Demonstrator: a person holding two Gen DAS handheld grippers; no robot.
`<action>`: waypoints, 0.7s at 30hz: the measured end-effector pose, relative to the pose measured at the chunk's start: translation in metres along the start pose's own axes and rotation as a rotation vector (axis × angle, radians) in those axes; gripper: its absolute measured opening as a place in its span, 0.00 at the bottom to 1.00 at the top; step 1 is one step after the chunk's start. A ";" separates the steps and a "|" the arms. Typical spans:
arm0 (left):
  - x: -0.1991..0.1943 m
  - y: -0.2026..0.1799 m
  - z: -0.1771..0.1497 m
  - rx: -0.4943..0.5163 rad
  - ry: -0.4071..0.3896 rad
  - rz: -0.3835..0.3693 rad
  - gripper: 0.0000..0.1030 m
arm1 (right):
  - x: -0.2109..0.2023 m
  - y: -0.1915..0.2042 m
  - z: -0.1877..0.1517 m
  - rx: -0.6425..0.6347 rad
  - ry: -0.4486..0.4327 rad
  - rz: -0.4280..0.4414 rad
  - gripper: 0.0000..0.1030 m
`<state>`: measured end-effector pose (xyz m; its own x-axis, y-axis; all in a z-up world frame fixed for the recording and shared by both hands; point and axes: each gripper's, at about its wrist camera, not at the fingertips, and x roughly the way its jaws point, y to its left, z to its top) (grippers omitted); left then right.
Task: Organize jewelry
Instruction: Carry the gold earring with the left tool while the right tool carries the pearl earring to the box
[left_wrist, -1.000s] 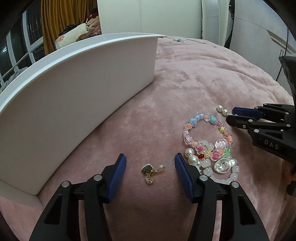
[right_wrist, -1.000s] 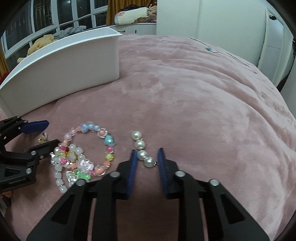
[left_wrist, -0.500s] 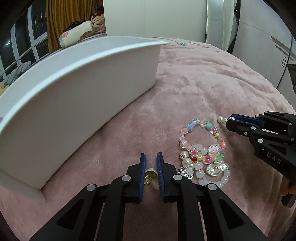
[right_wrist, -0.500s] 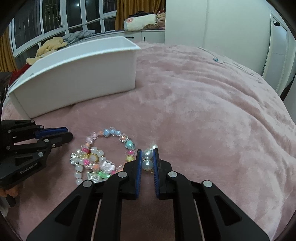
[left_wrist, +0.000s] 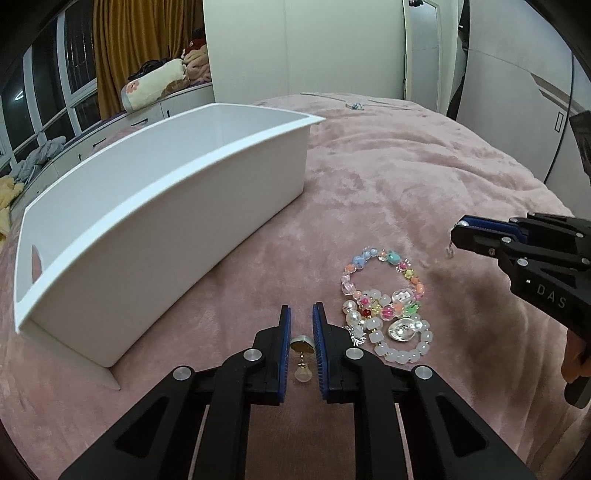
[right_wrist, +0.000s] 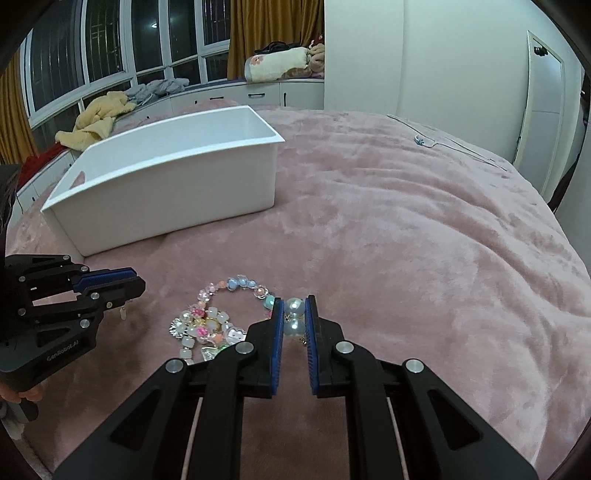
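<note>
My left gripper (left_wrist: 301, 321) is shut on a small gold drop earring (left_wrist: 301, 345) and holds it above the pink blanket, right of the white box (left_wrist: 162, 236). My right gripper (right_wrist: 294, 312) is shut on a pearl earring (right_wrist: 294, 315) and holds it lifted, right of the bead pile. A pile of colourful bead bracelets (left_wrist: 384, 306) lies on the blanket between the grippers; it also shows in the right wrist view (right_wrist: 218, 321). The white box (right_wrist: 173, 181) stands open and looks empty inside.
The pink blanket (right_wrist: 424, 240) covers the bed. A thin chain with a blue charm (right_wrist: 419, 140) lies far back. White cupboards and a window seat with clothes and a pillow (right_wrist: 280, 62) stand behind the bed.
Both grippers closed on their earrings and lifted them off the blanket. The views rose, so the open top of the white box now shows.
</note>
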<state>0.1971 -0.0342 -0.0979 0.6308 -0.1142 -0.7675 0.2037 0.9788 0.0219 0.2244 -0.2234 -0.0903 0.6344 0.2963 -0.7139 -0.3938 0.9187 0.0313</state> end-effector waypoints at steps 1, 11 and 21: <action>-0.002 0.002 0.000 -0.006 -0.002 -0.004 0.16 | -0.002 0.000 0.000 0.007 -0.002 0.005 0.12; -0.034 0.015 0.001 -0.029 -0.039 -0.016 0.16 | -0.028 -0.004 0.006 0.065 -0.038 0.042 0.12; -0.091 0.045 0.012 -0.057 -0.127 -0.024 0.16 | -0.069 0.004 0.028 0.055 -0.112 0.043 0.12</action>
<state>0.1576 0.0178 -0.0198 0.7169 -0.1545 -0.6799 0.1791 0.9832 -0.0345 0.1981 -0.2329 -0.0214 0.6891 0.3603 -0.6287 -0.3872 0.9165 0.1008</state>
